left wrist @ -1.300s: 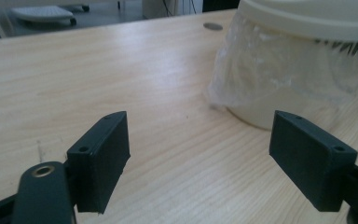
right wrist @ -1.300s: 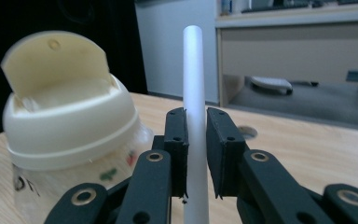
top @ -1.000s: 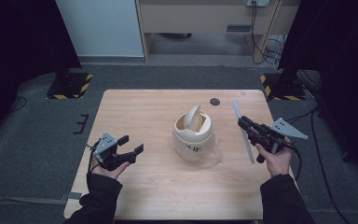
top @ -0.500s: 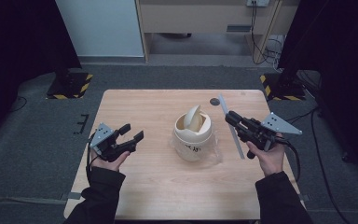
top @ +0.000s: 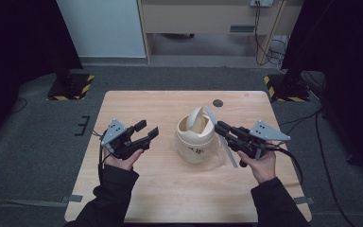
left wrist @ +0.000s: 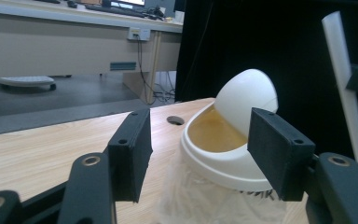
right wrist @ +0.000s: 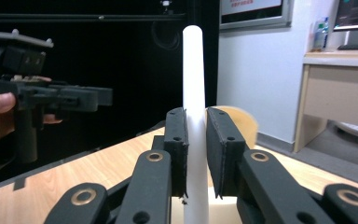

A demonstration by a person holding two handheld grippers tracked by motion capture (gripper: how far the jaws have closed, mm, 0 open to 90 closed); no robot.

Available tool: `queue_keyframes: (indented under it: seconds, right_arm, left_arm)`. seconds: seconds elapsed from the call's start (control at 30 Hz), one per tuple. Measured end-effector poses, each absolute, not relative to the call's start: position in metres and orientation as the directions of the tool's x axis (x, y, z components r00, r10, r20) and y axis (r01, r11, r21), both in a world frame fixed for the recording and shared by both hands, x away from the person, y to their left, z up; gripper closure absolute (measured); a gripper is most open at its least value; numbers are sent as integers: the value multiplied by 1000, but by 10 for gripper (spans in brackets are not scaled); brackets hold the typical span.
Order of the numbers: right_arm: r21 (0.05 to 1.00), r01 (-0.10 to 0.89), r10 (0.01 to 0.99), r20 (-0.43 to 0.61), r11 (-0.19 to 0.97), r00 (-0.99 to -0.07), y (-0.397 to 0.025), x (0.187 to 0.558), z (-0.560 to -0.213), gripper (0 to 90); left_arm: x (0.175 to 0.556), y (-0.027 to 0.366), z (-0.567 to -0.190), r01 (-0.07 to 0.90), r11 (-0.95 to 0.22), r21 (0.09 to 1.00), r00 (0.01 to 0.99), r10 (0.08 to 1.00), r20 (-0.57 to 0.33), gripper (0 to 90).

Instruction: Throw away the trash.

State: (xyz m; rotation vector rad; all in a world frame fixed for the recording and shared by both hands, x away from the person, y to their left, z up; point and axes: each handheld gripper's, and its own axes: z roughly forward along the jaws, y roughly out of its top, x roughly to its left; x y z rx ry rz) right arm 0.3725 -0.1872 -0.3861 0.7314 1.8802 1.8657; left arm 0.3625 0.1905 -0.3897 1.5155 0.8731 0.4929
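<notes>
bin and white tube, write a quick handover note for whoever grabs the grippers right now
Right gripper: shut on the white tube, which stands upright between its jaws, just right of the bin.
Left gripper: open, holds nothing, aimed at the bin from its left, not touching it.
Bin: mid-table, clear bag around its lower part, swing lid tipped so the opening shows.
Done: tube picked up and brought beside the bin.
Left, most likely: get the tube into the opening; the left gripper may need to steady the bin or lid.
</notes>
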Motion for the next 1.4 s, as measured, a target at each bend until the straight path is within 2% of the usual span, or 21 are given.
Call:
queue_keyframes:
  seconds: [0.5,0.83,1.17,1.4]
  right_arm:
    - [992,124,565,107,-9,-818,-167,368,-403,790]
    - [992,123,552,110,-13,-826,-164,367,-404,790]
    - [992,123,538,113,-18,-836,-163,365,-405,790]
    - [992,125,527,118,-21,-842,-162,364,-406,790]
  left_arm:
    - [362,173,-386,224,57,973,660,725,-194,437]
    - [358,144,-378,200,40,979,704,689,-172,485]
    - [365,104,-367,205,86,975,741,637,-212,486]
    - [369,91,-367,238,115,964,742,620,-257,517]
